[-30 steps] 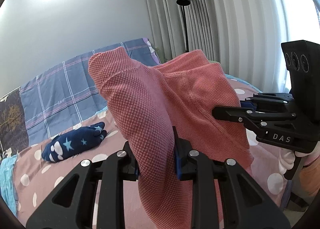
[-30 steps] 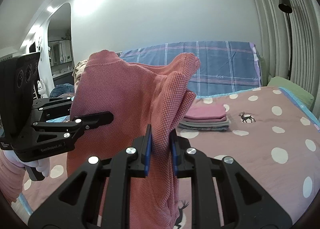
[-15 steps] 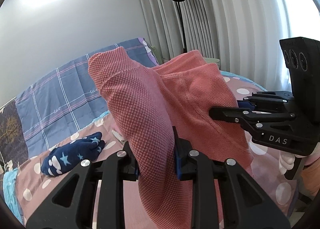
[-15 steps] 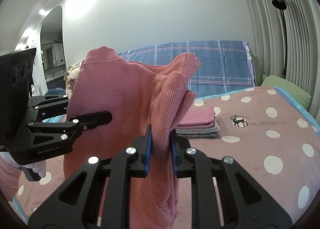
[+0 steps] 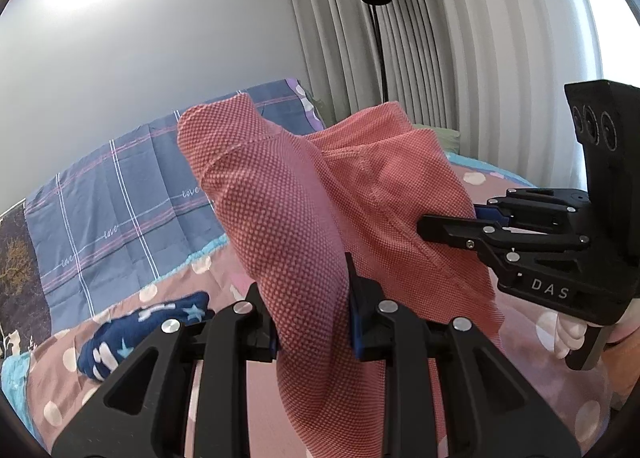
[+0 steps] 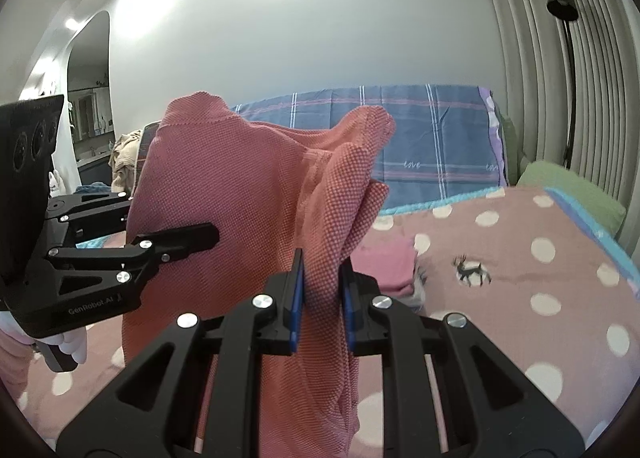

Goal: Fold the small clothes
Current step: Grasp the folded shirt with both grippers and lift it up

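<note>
Left gripper (image 5: 312, 312) clamps coral-pink waffle-knit cloth garment (image 5: 304, 226). Right gripper (image 6: 322, 298) clamps it too, w/ garment raised above polka-dot pink bed (image 6: 520, 258).

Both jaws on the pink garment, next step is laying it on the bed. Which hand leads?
Probably right. The right gripper faces bare polka-dot bedspread; the folded stack is beyond it. The left gripper faces the navy star garment. Both are shut on the pink garment.

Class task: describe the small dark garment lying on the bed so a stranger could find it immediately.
Start at the pink polka-dot bedspread, below the blue plaid blanket. There lies a crumpled navy garment. Its white stars set it apart from the plain red knit top held nearby.
</note>
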`<state>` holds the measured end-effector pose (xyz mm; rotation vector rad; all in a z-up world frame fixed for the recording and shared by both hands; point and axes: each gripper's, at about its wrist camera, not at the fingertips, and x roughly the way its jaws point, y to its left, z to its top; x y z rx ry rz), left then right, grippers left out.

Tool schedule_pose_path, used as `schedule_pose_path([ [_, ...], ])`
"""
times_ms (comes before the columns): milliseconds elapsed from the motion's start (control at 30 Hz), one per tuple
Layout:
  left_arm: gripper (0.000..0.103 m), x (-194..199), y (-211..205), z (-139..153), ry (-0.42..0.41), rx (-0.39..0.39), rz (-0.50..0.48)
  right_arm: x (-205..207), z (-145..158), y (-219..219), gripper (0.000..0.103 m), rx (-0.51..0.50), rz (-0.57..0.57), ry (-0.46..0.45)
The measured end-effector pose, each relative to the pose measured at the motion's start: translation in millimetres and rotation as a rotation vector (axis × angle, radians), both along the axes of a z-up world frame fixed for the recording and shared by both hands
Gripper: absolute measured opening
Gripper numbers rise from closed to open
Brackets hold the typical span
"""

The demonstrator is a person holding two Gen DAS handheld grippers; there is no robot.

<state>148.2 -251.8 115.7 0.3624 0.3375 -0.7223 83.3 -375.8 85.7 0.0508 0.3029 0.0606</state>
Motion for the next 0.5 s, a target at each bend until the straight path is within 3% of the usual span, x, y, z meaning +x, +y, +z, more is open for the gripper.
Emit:
schedule_pose_path([
  [267,0.026,31.0,-16.9,12.6,-0.053,0.008,0.011,48.7,19.7,-10.1,0.016,-0.048,-0.044,-0.005],
  [500,0.026,71.8,-32.5,12.2,-0.014,-0.004,0.058,97.0,27.6,-18.0,0.016,-0.077,-0.096,0.015],
])
